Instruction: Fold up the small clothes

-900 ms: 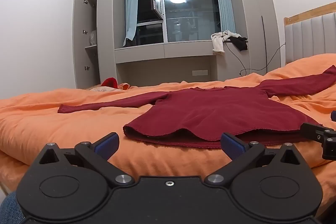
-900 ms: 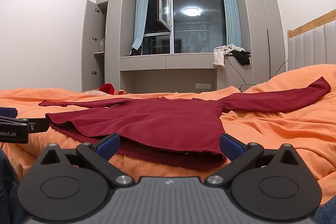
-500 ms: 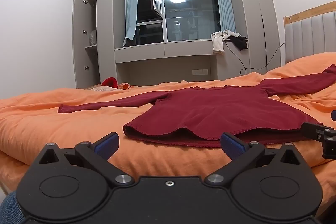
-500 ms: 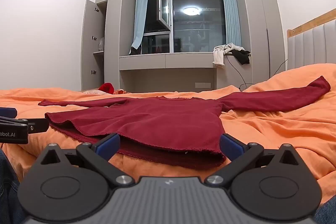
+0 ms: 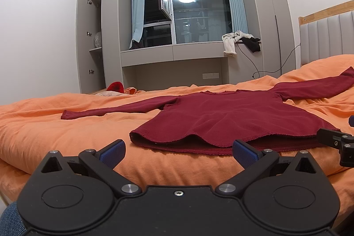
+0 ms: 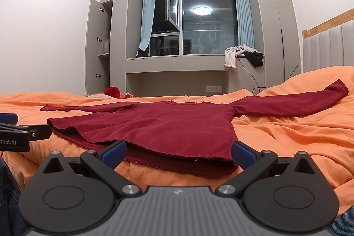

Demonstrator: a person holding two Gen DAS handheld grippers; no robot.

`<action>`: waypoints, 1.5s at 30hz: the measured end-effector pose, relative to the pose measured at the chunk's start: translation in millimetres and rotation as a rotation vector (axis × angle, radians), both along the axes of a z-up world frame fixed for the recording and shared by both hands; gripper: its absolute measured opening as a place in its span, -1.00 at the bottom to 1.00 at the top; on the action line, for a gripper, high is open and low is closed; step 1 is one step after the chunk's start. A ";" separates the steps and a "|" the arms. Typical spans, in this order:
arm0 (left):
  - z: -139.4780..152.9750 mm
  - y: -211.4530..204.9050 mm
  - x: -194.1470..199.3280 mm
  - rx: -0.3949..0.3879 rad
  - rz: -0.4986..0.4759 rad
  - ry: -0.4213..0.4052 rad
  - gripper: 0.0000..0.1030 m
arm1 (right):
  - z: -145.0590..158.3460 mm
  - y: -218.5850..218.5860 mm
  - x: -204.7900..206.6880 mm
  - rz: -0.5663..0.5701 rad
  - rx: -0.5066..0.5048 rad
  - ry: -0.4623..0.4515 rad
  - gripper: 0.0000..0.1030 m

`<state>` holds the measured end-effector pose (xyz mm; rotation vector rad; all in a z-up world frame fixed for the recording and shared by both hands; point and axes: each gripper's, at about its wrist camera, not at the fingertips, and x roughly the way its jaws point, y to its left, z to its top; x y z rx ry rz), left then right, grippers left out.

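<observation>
Left wrist: both jaws spread, empty; red top (image 5: 232, 118) hem edge near, orange duvet (image 5: 44, 125) around.

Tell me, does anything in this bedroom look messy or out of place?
A little. Pale and dark clothes hang in a heap off the window ledge, and the wardrobe door stands open. The red top lies flat on the bed.

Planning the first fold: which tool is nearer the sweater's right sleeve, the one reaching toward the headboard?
Right. The right tool faces the hem's corner below that right sleeve; the left tool faces the opposite corner.
</observation>
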<state>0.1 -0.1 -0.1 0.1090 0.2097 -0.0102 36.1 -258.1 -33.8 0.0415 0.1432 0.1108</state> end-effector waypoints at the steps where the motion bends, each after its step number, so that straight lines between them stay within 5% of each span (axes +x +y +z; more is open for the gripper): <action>1: 0.0 0.0 0.0 0.000 0.000 0.000 0.99 | 0.0 0.1 0.1 0.000 0.000 0.000 1.00; 45: -0.1 -0.1 0.0 0.004 0.000 0.001 0.99 | -2.2 4.6 -0.6 0.005 0.003 0.007 1.00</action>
